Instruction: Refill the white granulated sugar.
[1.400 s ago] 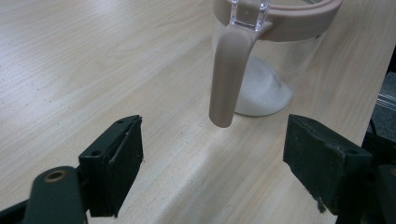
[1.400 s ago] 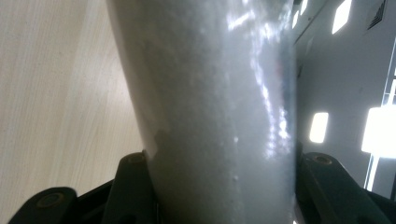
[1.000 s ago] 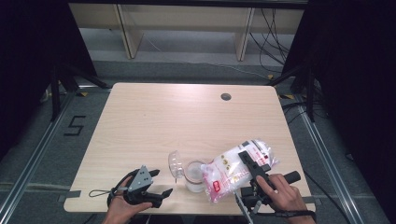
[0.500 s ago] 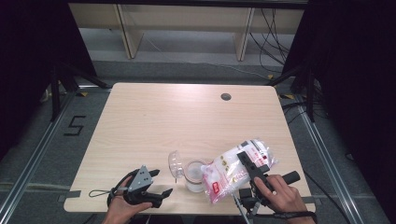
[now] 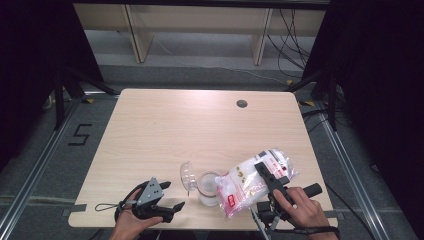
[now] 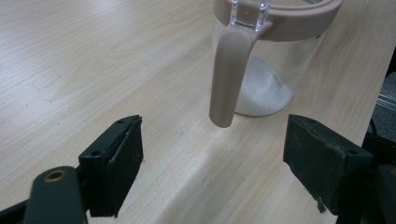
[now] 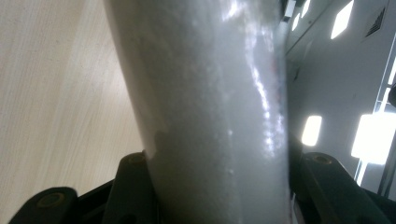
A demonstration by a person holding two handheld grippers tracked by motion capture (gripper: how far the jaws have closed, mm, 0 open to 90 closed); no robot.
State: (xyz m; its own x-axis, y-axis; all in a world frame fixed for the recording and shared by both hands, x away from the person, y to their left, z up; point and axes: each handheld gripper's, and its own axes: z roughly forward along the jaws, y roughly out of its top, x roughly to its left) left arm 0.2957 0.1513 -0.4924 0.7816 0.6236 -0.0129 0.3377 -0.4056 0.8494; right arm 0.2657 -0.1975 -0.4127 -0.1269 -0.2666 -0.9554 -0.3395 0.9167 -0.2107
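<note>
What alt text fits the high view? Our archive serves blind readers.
The right tool tilts a bag of white grains over a clear jar near the table's front edge. The open left tool rests beside the jar.

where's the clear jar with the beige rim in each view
High view: the clear plastic jar with a beige rim stands near the table's front edge, between the two claws.
Left gripper view: top centre, its beige latch hanging down the front.
Right gripper view: no jar that I can make out.
Shared landmark: the light wooden table.
</note>
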